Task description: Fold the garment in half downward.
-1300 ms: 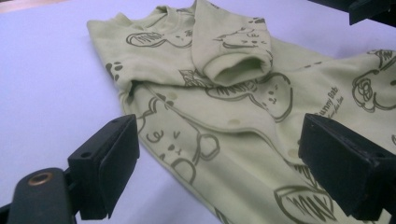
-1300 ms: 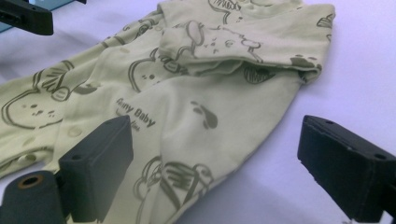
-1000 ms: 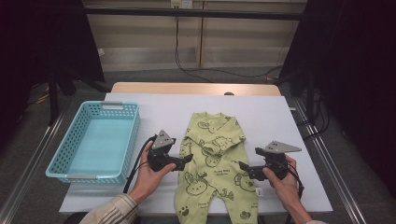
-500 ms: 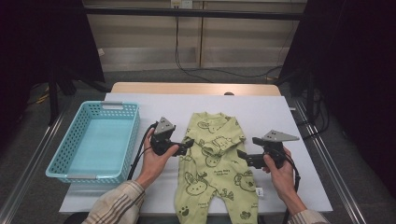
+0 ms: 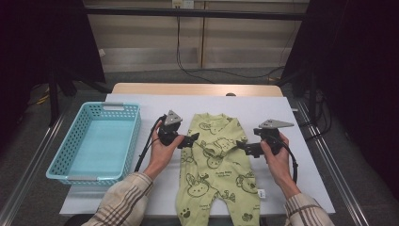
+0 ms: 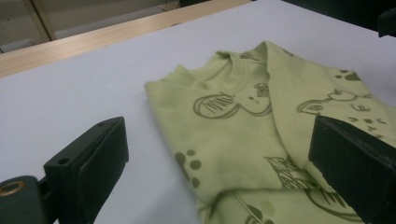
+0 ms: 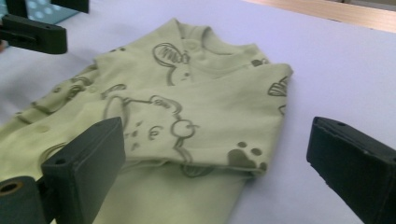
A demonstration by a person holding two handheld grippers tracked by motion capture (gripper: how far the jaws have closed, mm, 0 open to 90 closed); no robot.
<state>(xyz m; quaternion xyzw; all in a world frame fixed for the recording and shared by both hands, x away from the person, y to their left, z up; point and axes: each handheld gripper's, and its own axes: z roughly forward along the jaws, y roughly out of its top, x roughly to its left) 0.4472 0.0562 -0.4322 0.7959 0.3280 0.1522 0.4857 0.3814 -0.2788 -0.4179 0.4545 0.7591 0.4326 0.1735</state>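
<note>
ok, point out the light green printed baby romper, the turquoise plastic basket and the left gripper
light green printed baby romper point(image 5: 217, 162), high view, on its chest panel.
turquoise plastic basket point(image 5: 135, 131), high view, on its right wall.
left gripper point(image 5: 195, 138), high view, between its open jaw tips.

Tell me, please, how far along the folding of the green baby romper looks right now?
Done: both sleeves of the romper lie folded across its chest. In hand: nothing; the left gripper and right gripper are open at its two sides. Left: the legs lie unfolded, and the basket holds nothing.
</note>
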